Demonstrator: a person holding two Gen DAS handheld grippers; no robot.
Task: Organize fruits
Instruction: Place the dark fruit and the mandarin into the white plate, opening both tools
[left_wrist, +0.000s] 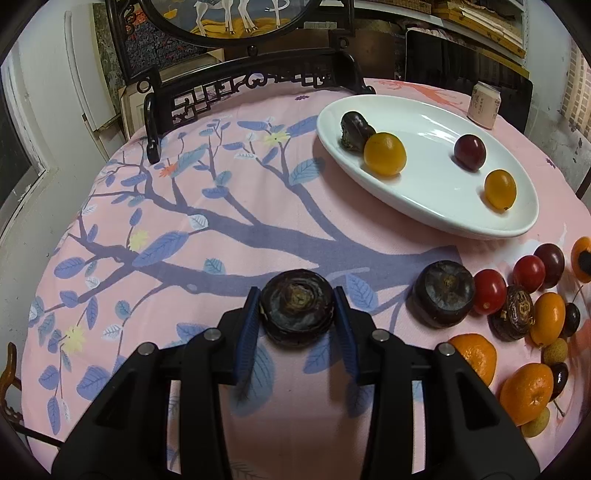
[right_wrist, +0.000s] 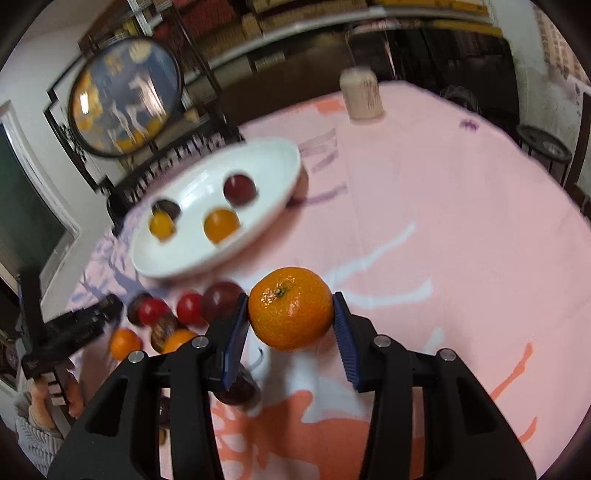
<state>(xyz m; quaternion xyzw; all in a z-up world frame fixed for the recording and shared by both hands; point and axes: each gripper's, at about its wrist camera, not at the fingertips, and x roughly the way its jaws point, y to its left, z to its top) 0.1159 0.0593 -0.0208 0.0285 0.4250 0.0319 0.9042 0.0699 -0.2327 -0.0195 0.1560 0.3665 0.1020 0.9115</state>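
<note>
My left gripper (left_wrist: 297, 314) is shut on a dark brown water chestnut (left_wrist: 296, 306), held just above the pink cloth. My right gripper (right_wrist: 290, 314) is shut on a tangerine (right_wrist: 290, 308), lifted over the table. The white oval plate (left_wrist: 436, 218) at the upper right holds a dark chestnut (left_wrist: 354, 131), two orange kumquats (left_wrist: 385, 153) and a dark red cherry tomato (left_wrist: 469, 152). The plate also shows blurred in the right wrist view (right_wrist: 177, 258). A heap of loose fruit (left_wrist: 524, 295) lies at the right: chestnuts, red tomatoes, kumquats, tangerines, lychees.
A pale can (left_wrist: 484, 105) stands behind the plate, also visible in the right wrist view (right_wrist: 362, 94). A dark carved wooden stand (left_wrist: 251, 79) borders the table's far edge. The left gripper's body and the holding hand (right_wrist: 55, 369) show at the lower left of the right wrist view.
</note>
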